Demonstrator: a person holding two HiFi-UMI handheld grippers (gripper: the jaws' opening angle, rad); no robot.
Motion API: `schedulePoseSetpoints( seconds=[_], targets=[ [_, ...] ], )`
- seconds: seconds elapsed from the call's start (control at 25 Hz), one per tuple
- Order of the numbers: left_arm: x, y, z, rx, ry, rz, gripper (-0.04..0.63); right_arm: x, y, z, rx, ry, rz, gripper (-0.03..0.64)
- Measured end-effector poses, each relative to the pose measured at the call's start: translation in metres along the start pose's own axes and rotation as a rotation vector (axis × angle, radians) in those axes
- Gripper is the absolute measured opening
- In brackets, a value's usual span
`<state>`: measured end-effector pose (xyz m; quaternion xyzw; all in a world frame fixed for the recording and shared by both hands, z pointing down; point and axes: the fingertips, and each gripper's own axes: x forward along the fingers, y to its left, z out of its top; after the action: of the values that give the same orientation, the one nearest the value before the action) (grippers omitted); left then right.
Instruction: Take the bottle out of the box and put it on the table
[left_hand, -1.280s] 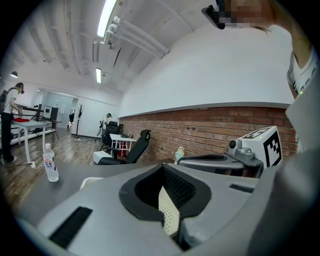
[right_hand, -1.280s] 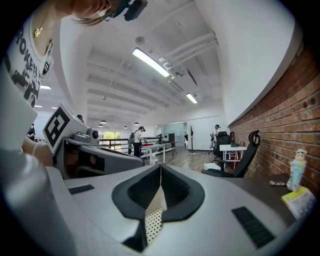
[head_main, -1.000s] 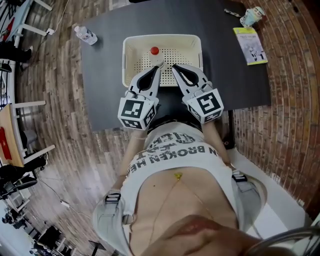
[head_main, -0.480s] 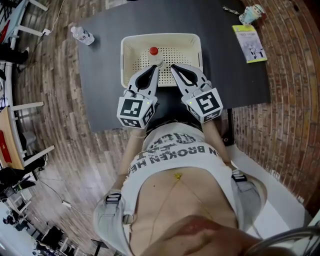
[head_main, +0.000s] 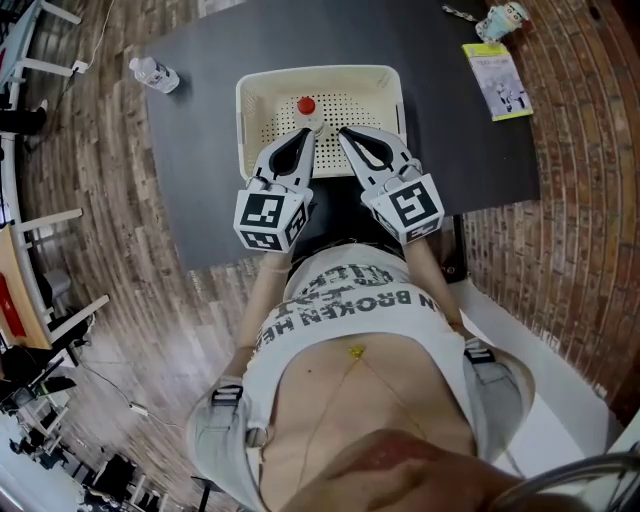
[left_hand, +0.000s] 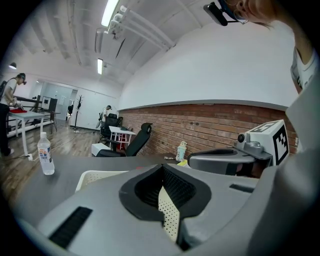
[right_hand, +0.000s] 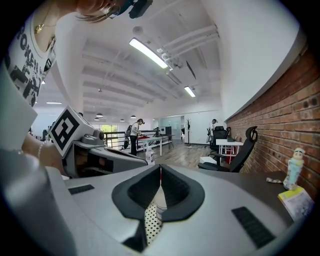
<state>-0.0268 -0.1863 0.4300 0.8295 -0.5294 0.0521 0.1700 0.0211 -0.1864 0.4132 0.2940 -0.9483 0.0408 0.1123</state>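
My left gripper (head_main: 312, 133) and right gripper (head_main: 343, 132) are both clenched on nothing, tips side by side over the near rim of the cream box (head_main: 243, 125), where the red-capped bottle (head_main: 307, 106) stands at twelve o'clock from them, on the dark table (head_main: 470, 150).

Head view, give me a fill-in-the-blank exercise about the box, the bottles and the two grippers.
1. The bottle standing inside the box has a ____ cap.
2. In the head view, a second bottle stands on the table to the ____ of the box.
3. The left gripper and the right gripper both hover at the box's near edge with their jaws ____.

Missing words: red; left; shut
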Motion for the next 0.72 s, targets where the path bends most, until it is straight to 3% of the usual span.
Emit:
schedulePoseSetpoints(
  seconds=[0.36, 0.44, 0.72],
  targets=[
    [0.021, 0.026, -0.007, 0.014, 0.039, 0.016, 0.017, 0.017, -0.011, -0.006, 0.028, 0.025, -0.010, 0.009],
    [0.027, 0.031, -0.010, 0.038, 0.052, 0.022, 0.096, 0.018, -0.014, -0.009, 0.035, 0.029, -0.011, 0.009],
    [0.052, 0.045, -0.024, 0.175, 0.130, 0.054, 0.194, 0.020, -0.021, -0.017, 0.057, 0.040, -0.016, 0.009]
  ],
)
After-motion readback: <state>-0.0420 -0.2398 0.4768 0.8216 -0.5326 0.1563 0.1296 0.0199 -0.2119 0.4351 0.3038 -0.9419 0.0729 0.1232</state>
